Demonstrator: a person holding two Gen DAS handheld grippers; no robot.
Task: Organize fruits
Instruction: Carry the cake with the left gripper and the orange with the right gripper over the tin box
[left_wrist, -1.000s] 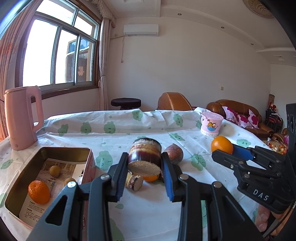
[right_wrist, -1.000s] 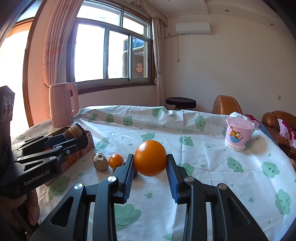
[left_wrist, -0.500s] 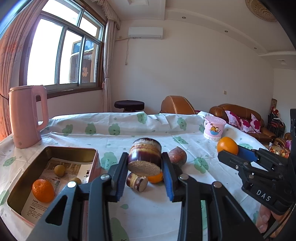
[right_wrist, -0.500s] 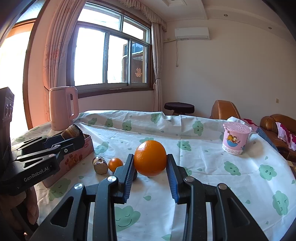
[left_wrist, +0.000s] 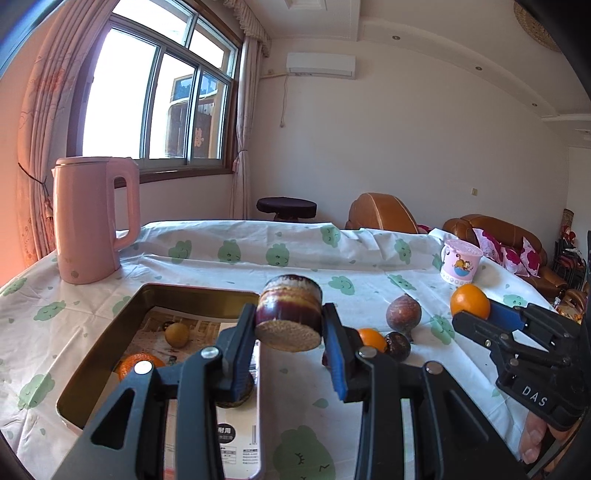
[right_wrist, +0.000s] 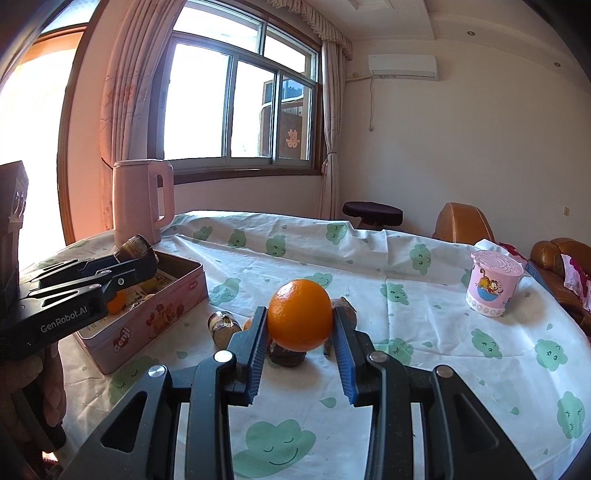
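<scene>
My left gripper (left_wrist: 290, 321) is shut on a short brown banded cane piece (left_wrist: 289, 314), held in the air over the right edge of the open metal tin (left_wrist: 199, 290). The tin holds an orange (left_wrist: 136, 363) and a small yellow fruit (left_wrist: 177, 334). My right gripper (right_wrist: 299, 321) is shut on a large orange (right_wrist: 299, 314) above the tablecloth, right of the tin (right_wrist: 147, 321). On the cloth lie a small orange (left_wrist: 371, 338), a dark round fruit (left_wrist: 397, 345), a brown pointed fruit (left_wrist: 403, 314) and a second cane piece (right_wrist: 221, 325).
A pink kettle (left_wrist: 92, 221) stands at the table's far left behind the tin. A pink lidded cup (right_wrist: 493, 284) sits at the far right. The cloud-print tablecloth (right_wrist: 424, 332) covers the table; brown sofas and a stool stand beyond it.
My left gripper has carried the cane piece leftwards, so it now hangs over the tin's right edge. My right gripper with the orange has drifted slightly the same way.
</scene>
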